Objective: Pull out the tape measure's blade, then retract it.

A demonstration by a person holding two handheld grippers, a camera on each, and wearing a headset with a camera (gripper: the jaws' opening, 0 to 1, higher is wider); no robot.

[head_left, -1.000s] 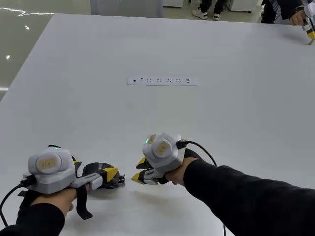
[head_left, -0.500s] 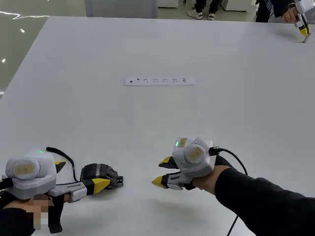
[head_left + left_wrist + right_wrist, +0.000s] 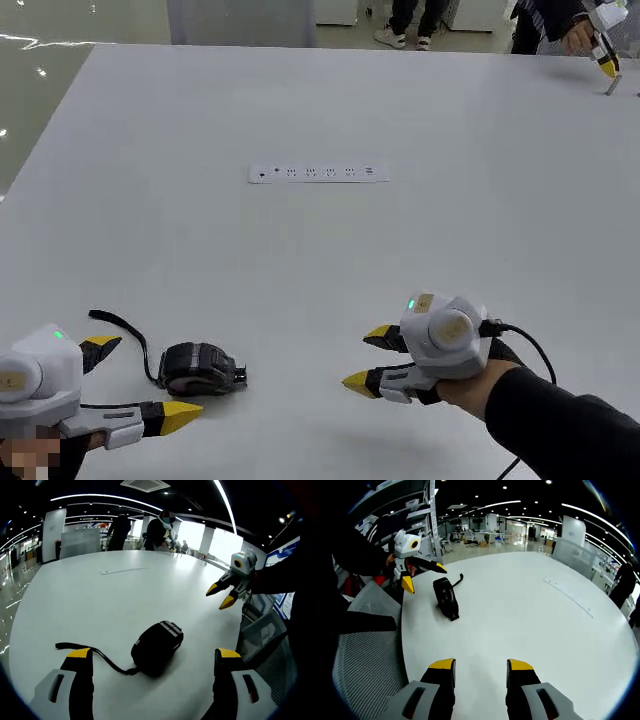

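A black tape measure point(image 3: 200, 368) lies on the white table point(image 3: 330, 260) with its blade in and its black strap point(image 3: 125, 335) trailing to the left. My left gripper point(image 3: 140, 378) stands open just behind it at the near left, jaws wide and touching nothing. In the left gripper view the tape measure point(image 3: 157, 645) rests a little ahead of the spread jaws. My right gripper point(image 3: 367, 357) is open off to the right, well apart from it. The right gripper view has the tape measure point(image 3: 446, 597) far ahead, beside the left gripper point(image 3: 424, 577).
A white power strip point(image 3: 318, 173) lies flat at the middle of the table. At the far right corner a person's hand holds another gripper point(image 3: 603, 50). Mesh chairs point(image 3: 365, 650) stand at the near table edge.
My left gripper has let go of the tape measure and drawn back, left and nearer. My right gripper has moved off to the right. The tape measure stays on the table.
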